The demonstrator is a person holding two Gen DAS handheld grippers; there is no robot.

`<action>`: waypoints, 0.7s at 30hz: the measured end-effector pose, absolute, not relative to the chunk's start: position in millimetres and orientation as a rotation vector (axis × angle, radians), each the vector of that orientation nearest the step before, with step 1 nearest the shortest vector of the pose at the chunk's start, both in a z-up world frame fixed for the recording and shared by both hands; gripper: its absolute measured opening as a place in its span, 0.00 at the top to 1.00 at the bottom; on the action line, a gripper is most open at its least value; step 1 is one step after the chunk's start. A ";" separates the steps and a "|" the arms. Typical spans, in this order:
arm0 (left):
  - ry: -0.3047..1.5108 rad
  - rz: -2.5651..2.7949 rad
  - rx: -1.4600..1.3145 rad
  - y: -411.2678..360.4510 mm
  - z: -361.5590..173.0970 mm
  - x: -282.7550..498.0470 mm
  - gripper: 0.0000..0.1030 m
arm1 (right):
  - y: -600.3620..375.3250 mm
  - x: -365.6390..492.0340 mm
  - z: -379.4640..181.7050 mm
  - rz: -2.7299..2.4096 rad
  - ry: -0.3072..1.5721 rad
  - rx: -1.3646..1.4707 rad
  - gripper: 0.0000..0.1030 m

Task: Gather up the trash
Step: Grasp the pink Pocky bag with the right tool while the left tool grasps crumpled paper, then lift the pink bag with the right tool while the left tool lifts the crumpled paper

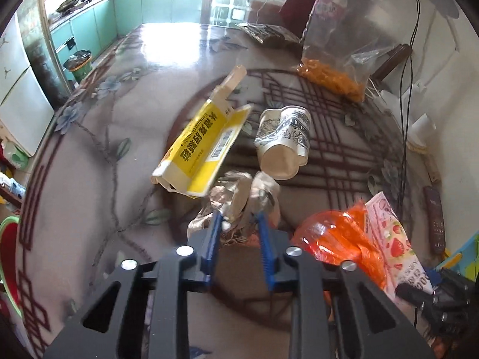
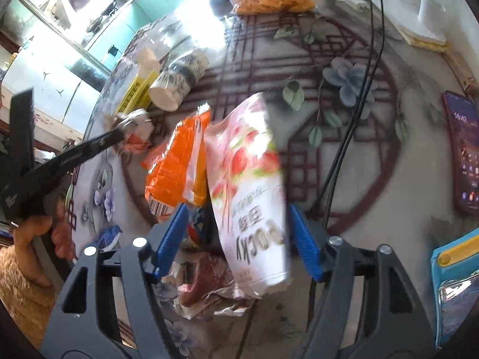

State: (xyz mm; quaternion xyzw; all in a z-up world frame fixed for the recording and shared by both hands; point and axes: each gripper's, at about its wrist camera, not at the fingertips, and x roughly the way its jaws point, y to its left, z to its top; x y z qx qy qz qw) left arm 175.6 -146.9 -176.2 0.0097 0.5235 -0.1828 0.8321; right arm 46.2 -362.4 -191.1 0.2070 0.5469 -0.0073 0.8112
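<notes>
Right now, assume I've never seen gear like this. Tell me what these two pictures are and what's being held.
No robot here: a person holds a two-finger grabber in each hand, each with a camera looking along its blue fingers. One picture is from the left gripper, closed on a crumpled wrapper. The other is from the right gripper, its jaws standing open on either side of a pink Pocky bag, not pressing it. On the patterned table lie a yellow carton, a paper cup, and an orange wrapper.
</notes>
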 end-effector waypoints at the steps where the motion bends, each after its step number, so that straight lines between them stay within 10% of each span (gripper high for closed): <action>1: 1.102 -0.383 0.015 -142.3 -172.7 171.9 0.81 | -362.0 47.7 -189.2 -0.022 1.165 0.431 0.34; 14: 1.096 -0.341 0.021 -91.5 -161.1 111.8 0.79 | -358.7 73.0 -201.3 -0.061 1.221 0.291 0.38; 21: 1.120 -0.315 0.000 -77.4 -177.7 109.5 0.52 | -352.2 69.5 -208.7 -0.069 1.253 0.287 0.33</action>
